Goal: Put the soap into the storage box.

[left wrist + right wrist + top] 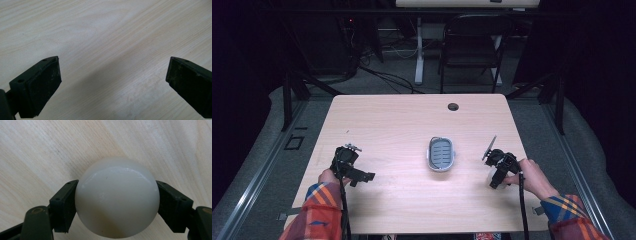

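White ball (117, 197) clamped in right gripper (117, 202); smooth curve could squirt free. Left gripper (112, 80) gapes empty above table (105, 30).

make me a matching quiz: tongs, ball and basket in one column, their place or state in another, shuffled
1. left tongs
2. right tongs
3. white ball
4. small grey basket

a. held between two black jaws
b. open over bare wood
c. alone at the table's middle
d. shut on something round

Pairs: 1-b, 2-d, 3-a, 4-c
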Tool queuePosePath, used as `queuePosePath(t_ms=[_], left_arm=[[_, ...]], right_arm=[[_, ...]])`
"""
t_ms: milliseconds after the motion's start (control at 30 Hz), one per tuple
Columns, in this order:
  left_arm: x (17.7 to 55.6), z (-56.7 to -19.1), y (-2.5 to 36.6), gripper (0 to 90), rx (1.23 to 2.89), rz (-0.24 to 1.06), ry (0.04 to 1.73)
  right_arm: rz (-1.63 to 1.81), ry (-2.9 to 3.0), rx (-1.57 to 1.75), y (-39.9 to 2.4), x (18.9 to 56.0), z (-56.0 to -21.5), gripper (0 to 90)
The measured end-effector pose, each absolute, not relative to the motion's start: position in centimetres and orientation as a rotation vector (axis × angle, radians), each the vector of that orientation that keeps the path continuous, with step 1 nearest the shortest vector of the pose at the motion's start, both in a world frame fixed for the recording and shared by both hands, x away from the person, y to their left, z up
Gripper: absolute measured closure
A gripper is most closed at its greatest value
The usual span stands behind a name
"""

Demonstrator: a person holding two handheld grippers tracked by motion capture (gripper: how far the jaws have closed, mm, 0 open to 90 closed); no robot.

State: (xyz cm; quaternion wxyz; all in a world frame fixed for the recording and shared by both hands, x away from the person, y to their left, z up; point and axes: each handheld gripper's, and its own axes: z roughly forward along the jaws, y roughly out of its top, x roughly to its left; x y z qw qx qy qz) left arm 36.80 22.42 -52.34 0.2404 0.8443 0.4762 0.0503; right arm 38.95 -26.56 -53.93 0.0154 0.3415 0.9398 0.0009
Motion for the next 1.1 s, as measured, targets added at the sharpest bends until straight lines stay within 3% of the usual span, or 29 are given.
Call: queuePosePath(t_ms=[1100], left_arm=[[36.7, -52.3, 22.4, 0.0, 2.304, 0.136, 1.309]], right_arm=[[0.062, 2.906, 1.111, -26.7, 39.4, -52.1, 24.4]])
